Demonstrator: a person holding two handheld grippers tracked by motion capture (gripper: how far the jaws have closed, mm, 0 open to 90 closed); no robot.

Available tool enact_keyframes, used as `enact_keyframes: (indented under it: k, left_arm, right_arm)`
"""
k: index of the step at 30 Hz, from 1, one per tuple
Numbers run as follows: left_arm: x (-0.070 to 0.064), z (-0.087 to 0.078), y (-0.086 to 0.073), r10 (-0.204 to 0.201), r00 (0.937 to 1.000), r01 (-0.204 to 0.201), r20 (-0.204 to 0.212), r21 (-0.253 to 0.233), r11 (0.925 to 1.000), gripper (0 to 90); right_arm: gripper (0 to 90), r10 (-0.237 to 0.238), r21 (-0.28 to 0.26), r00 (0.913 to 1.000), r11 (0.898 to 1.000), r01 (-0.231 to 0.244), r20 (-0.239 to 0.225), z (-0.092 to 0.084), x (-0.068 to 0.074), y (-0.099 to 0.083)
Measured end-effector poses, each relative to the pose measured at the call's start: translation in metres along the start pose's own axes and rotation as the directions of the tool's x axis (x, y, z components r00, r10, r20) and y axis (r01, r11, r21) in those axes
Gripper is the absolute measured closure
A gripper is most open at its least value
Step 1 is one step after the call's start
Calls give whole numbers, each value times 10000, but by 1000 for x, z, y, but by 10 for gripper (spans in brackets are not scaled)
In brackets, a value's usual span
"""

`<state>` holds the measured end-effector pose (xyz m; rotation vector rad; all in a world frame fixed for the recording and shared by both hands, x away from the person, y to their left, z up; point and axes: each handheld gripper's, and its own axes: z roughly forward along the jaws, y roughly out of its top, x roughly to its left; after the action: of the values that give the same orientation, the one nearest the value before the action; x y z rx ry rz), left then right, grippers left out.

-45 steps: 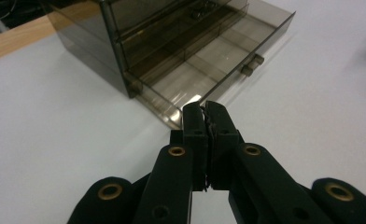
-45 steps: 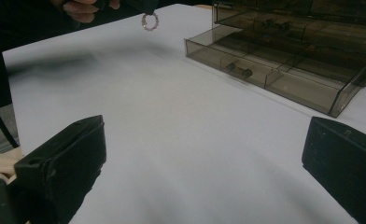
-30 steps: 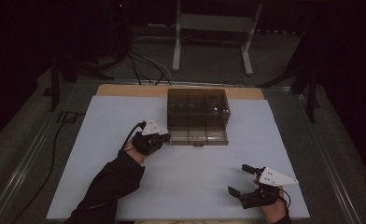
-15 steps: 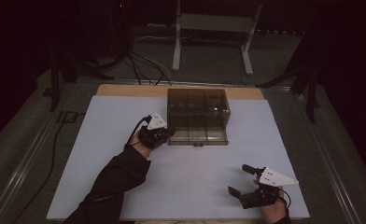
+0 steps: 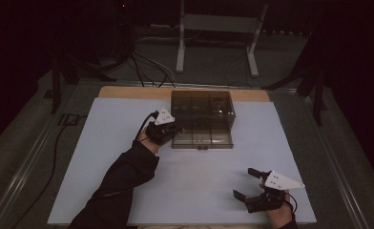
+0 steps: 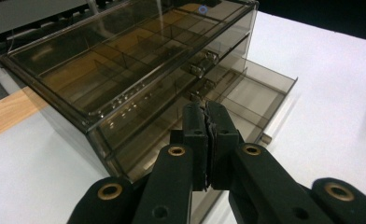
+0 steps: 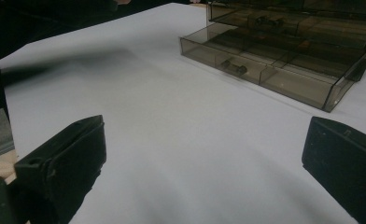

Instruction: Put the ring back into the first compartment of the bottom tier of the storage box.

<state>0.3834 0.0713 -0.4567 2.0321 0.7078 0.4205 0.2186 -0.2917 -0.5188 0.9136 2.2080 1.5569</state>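
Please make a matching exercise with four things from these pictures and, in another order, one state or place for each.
Things:
1. left gripper
2. right gripper
3. bottom drawer
4. drawer box

States or places:
A. pulled out toward the person
B. jaws wide apart, over the bare white sheet
C. jaws pressed together, at the box's left front corner
D. smoky clear plastic, at the table's far middle

Pairs: 1-C, 2-B, 3-A, 4-D

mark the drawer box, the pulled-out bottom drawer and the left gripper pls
drawer box (image 5: pixel 202 102), high view, on its smoky top panel.
bottom drawer (image 7: pixel 284 79), right gripper view, on its front wall right of the handle.
left gripper (image 6: pixel 205 116), left gripper view, at the tips of its closed jaws.
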Motion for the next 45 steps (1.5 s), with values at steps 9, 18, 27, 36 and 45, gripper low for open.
enact_keyframes:
  k: [9, 18, 27, 36, 45]
  left_arm:
    - [5, 11, 2, -180, 9998, 180, 31, 70, 9998, 899]
    - [4, 24, -3, -315, 9994, 309, 155, 414, 9987, 899]
    - [3, 37, -12, -320, 9993, 304, 204, 738, 9968, 898]
    - [-1, 55, -23, -115, 9991, 54, 409, 1466, 9892, 897]
    - [3, 62, -30, -373, 9987, 315, 337, 1583, 9869, 882]
  right_arm:
    - [0, -5, 7, 10000, 10000, 5, 11, -1, 0, 0]
    - [0, 45, -43, 10000, 10000, -45, 5, -1, 0, 0]
    - [0, 27, -66, 10000, 10000, -27, 1, -2, 0, 1]
    - [0, 26, -46, 10000, 10000, -26, -13, -2, 0, 0]
    - [0, 15, -66, 10000, 10000, -15, -12, -2, 0, 0]
